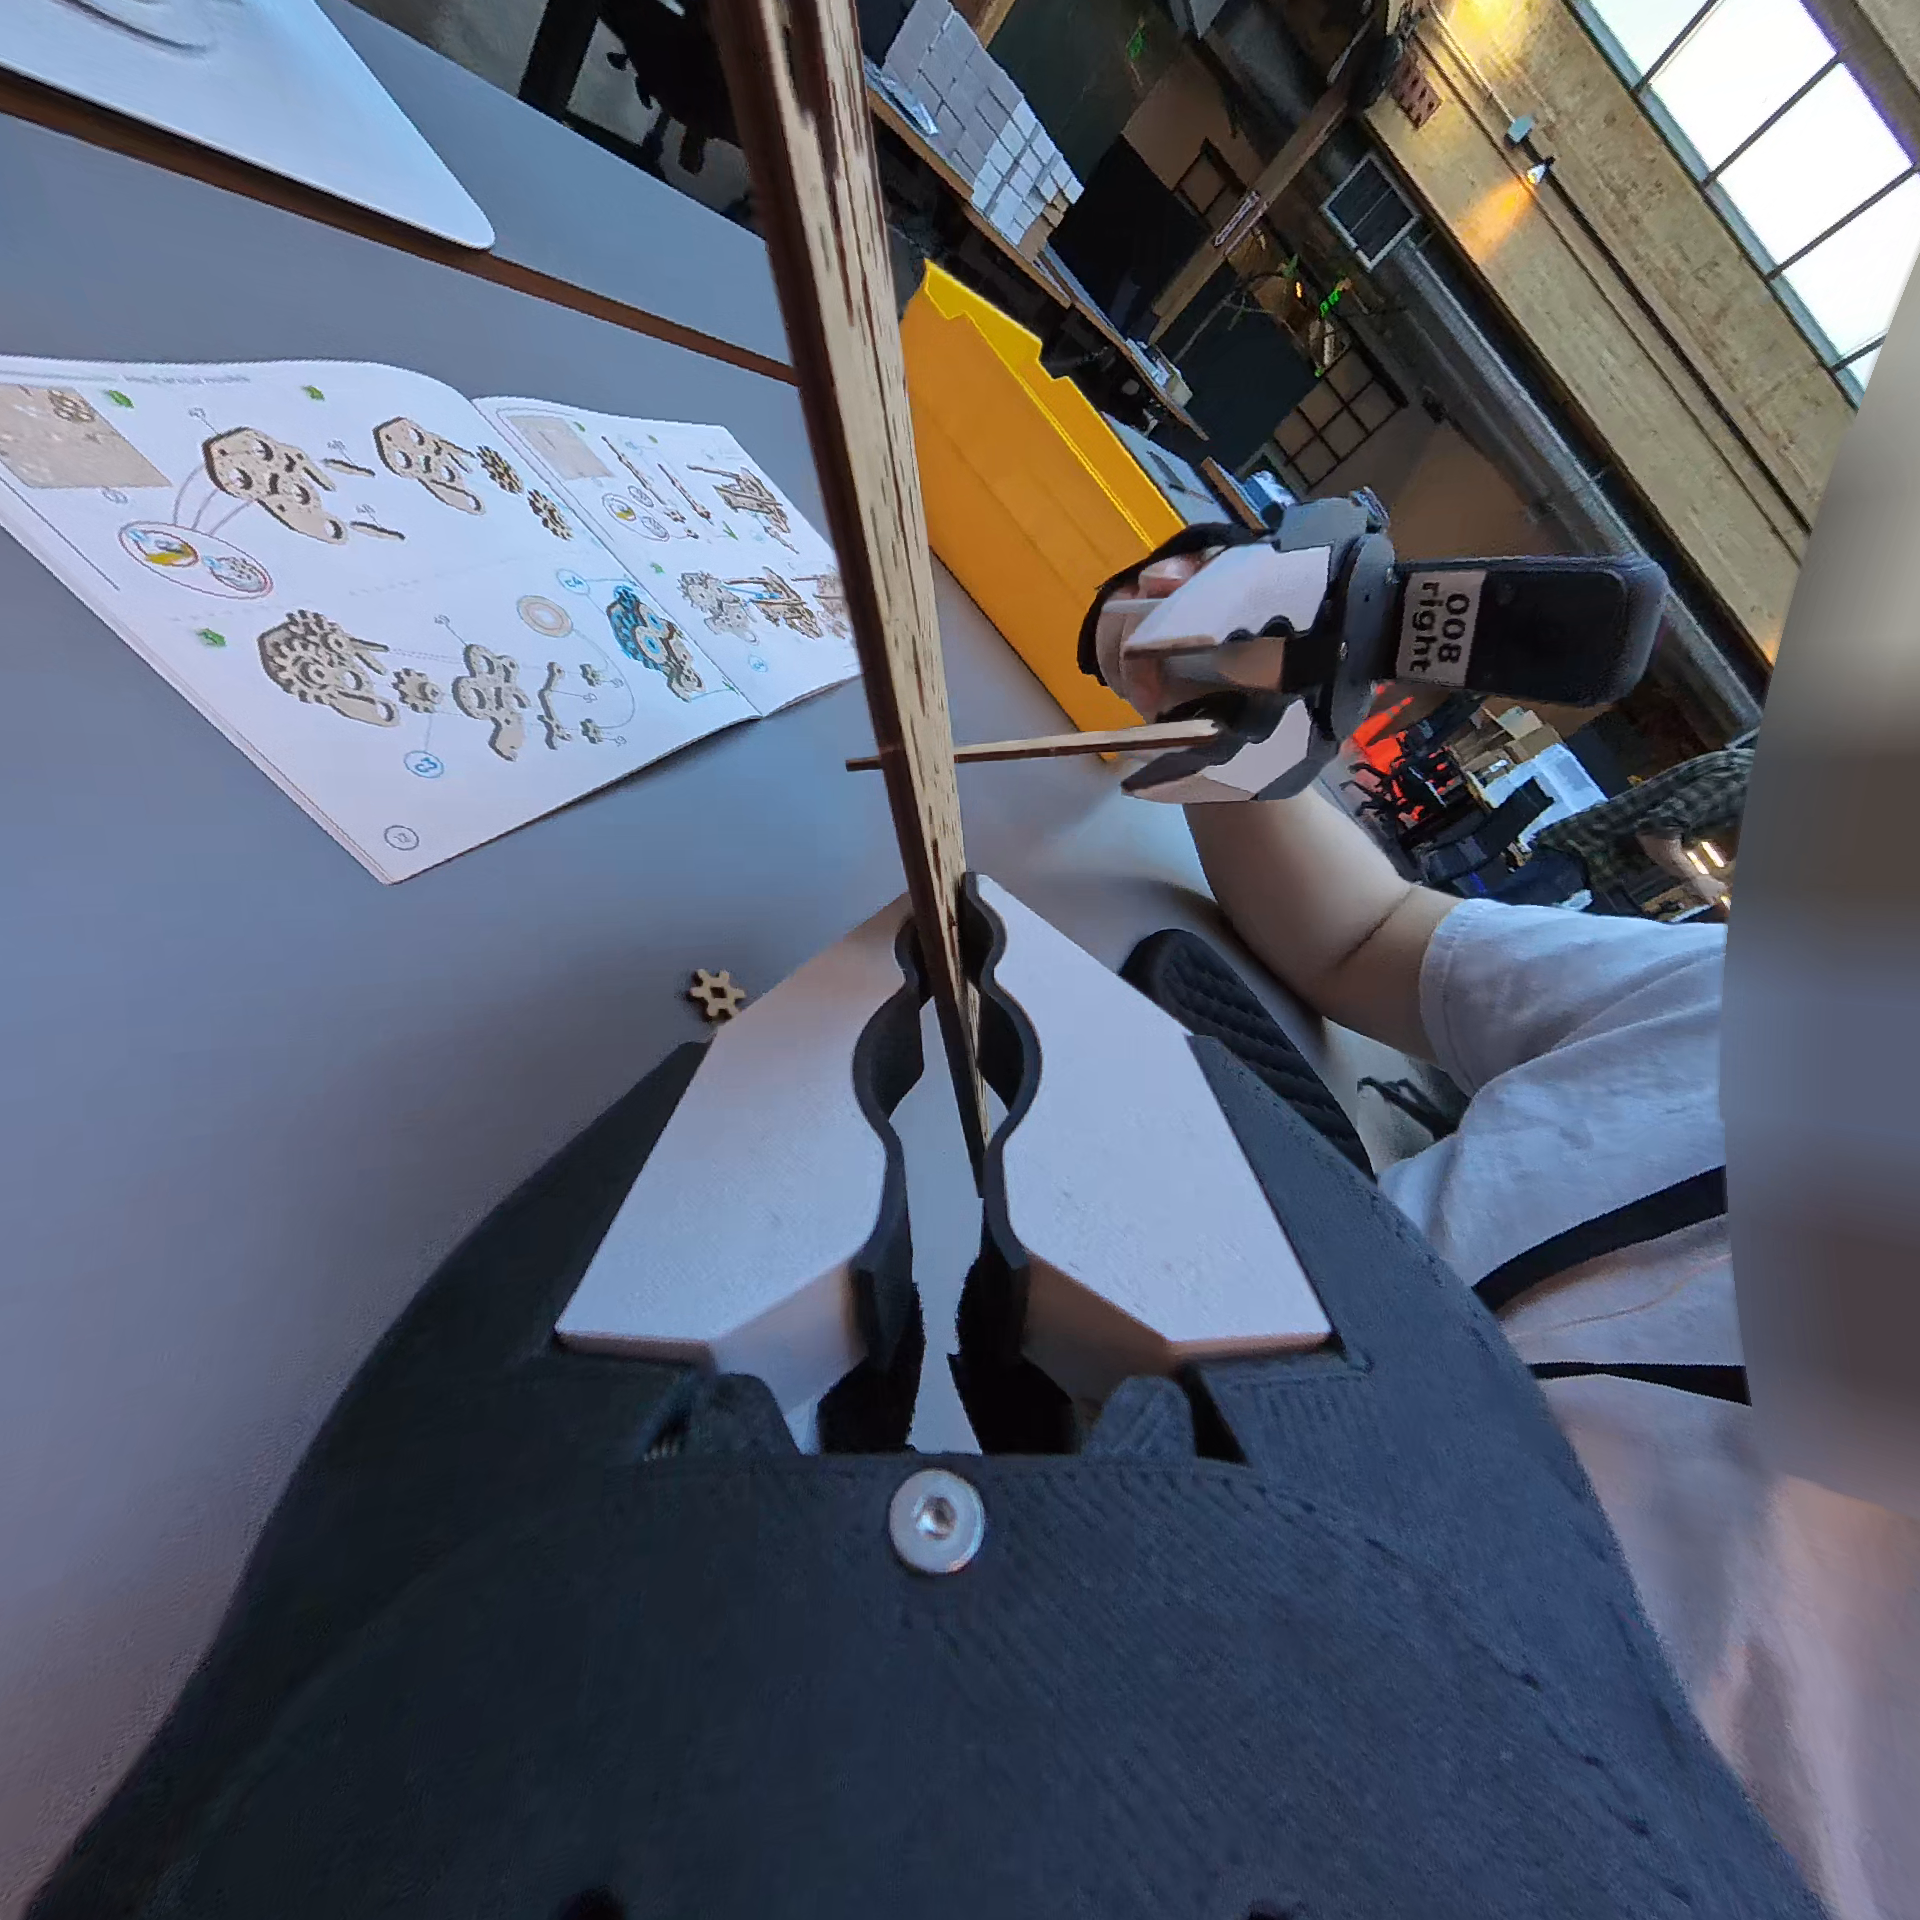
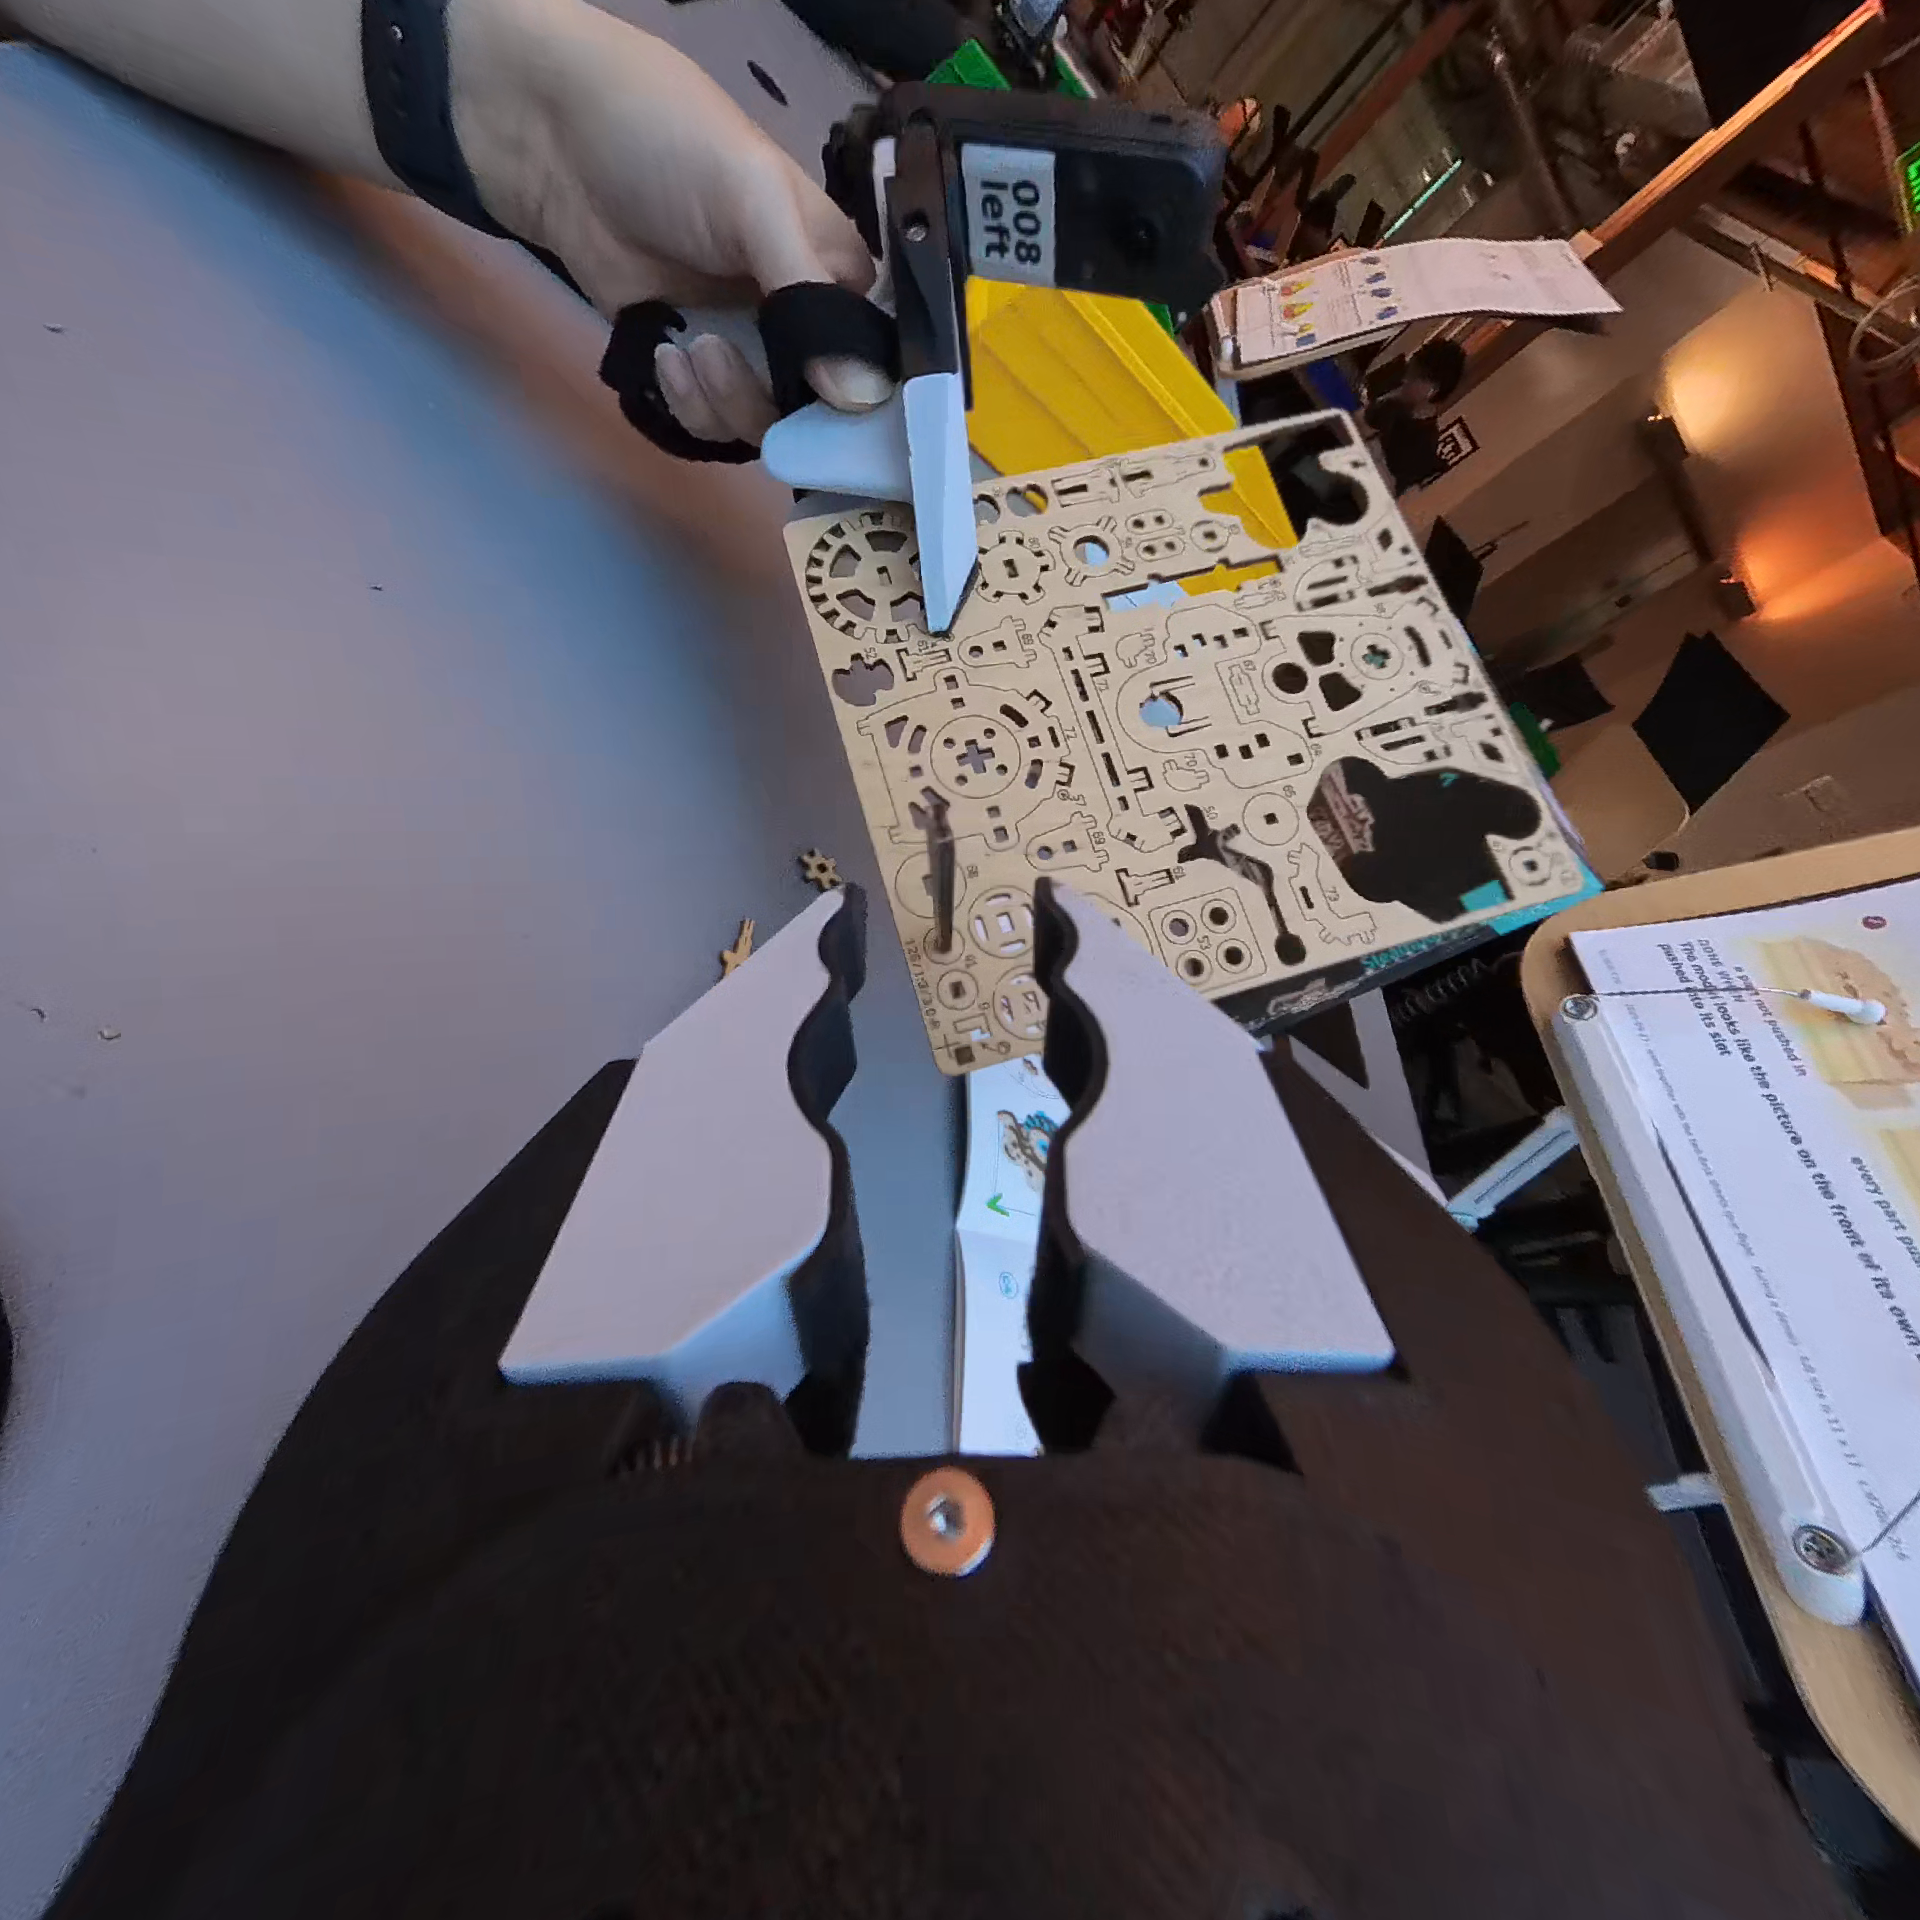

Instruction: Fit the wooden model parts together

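Observation:
My left gripper [image 1: 940,914] is shut on a laser-cut wooden parts sheet [image 1: 831,312], which it holds upright above the grey table and which I see edge-on. In the right wrist view the sheet [image 2: 1070,821] faces me, with the left gripper [image 2: 940,623] pinching its far corner. A thin wooden stick [image 1: 1039,746] pokes through the sheet. Its near end lies between the fingers of my right gripper [image 1: 1132,717], close to one pad. The right gripper [image 2: 945,904] stands open just in front of the sheet's lower edge, and the stick [image 2: 940,883] looks dark and foreshortened there.
An open instruction booklet [image 1: 416,603] lies on the table [image 1: 208,1143]. A small wooden gear [image 1: 717,994] and another loose piece [image 2: 738,945] lie near the grippers. A yellow bin [image 1: 1018,488] stands behind the sheet. A white mat [image 1: 260,104] lies at the far left, and a clipboard with papers [image 2: 1766,1195] at the right. Left tips to right tips: about 10 cm.

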A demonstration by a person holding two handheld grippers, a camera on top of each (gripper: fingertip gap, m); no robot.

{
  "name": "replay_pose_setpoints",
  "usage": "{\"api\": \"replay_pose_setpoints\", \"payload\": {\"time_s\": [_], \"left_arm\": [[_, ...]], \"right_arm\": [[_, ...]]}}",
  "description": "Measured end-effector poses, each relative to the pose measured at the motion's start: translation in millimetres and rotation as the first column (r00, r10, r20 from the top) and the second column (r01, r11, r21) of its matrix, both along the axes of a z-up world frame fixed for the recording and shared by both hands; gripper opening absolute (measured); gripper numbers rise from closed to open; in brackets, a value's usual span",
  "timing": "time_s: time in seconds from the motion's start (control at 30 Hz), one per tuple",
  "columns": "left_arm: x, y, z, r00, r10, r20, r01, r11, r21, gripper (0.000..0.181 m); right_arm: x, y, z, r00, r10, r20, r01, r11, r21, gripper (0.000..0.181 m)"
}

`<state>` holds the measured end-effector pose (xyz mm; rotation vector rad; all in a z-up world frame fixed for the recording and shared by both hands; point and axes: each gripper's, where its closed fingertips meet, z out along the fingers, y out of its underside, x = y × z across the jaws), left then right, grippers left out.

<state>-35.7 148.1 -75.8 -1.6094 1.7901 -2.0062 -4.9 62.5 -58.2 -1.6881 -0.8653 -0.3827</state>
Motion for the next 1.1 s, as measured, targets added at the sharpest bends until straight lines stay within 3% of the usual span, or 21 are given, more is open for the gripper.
{"api": "replay_pose_setpoints", "payload": {"time_s": [0.17,0.5,0.6,0.7,0.9,1.0,1.1], "left_arm": [[-1.3,-6.7,-4.0,0.998,-0.056,-0.025,0.054,0.997,-0.060,0.000],[-3.3,-8.9,4.9,0.998,-0.069,0.010,0.069,0.994,-0.085,0.000],[-3.0,-4.9,17.8,0.998,-0.046,0.044,0.053,0.983,-0.175,0.003],[-6.8,-3.3,39.0,0.994,-0.047,0.095,0.074,0.950,-0.304,0.019],[-32.6,12.9,40.8,0.991,0.099,0.092,-0.057,0.924,-0.378,0.039],[-51.3,17.1,19.2,0.982,0.185,0.025,-0.163,0.913,-0.375,0.045],[-71.7,7.1,5.3,0.980,0.196,-0.035,-0.192,0.884,-0.426,0.046]], "right_arm": [[-12.9,4.4,-8.4,1.000,0.022,0.016,-0.022,1.000,-0.005,0.002],[-17.1,2.7,7.3,0.992,0.018,-0.122,-0.021,1.000,-0.023,0.002],[-16.9,3.6,11.7,0.987,0.021,-0.159,-0.021,1.000,0.007,0.001],[-19.6,6.8,18.9,0.965,0.019,-0.261,-0.014,1.000,0.021,0.001],[-54.3,28.4,18.9,0.832,0.040,-0.553,-0.044,0.999,0.006,0.001],[-80.9,43.9,11.3,0.816,0.042,-0.576,-0.079,0.996,-0.039,0.001],[-105.1,53.5,3.4,0.832,0.064,-0.551,-0.119,0.991,-0.066,0.001]]}}
